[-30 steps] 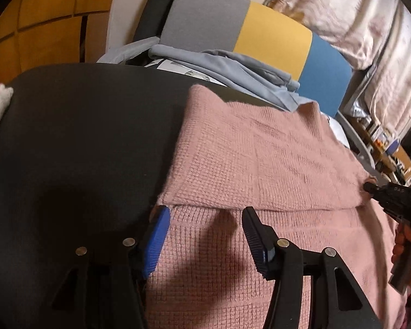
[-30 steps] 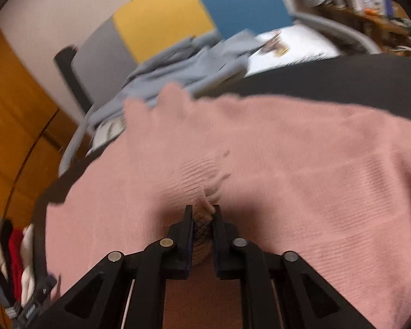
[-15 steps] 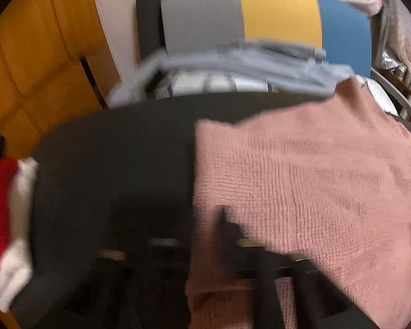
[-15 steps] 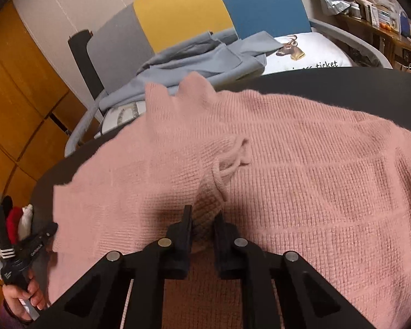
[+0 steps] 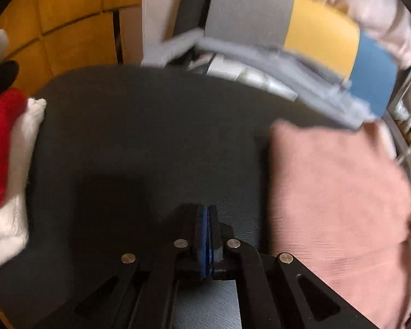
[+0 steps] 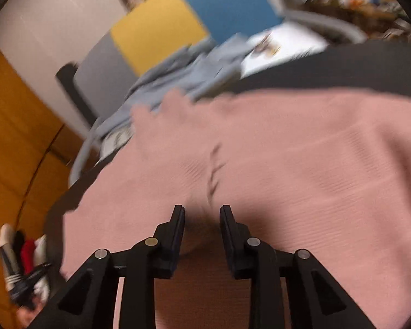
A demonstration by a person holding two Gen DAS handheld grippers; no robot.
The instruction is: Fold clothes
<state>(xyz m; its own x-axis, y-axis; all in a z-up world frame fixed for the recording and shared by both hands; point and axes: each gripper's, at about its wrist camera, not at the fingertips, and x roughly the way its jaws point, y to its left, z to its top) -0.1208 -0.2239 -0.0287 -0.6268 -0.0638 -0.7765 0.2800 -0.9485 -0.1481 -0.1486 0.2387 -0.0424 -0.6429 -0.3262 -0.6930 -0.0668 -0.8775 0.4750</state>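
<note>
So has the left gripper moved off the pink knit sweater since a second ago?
Yes. The left gripper, then open over the pink knit sweater, is now shut over the black table, left of the sweater's edge.

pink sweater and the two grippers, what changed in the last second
The right gripper has opened and let go of the pinched fold of the pink sweater. The left gripper, open at the sweater's edge a second ago, has shut on nothing and swung left over the bare black table. The sweater stays on the table, the grey garment on the chair.
</note>
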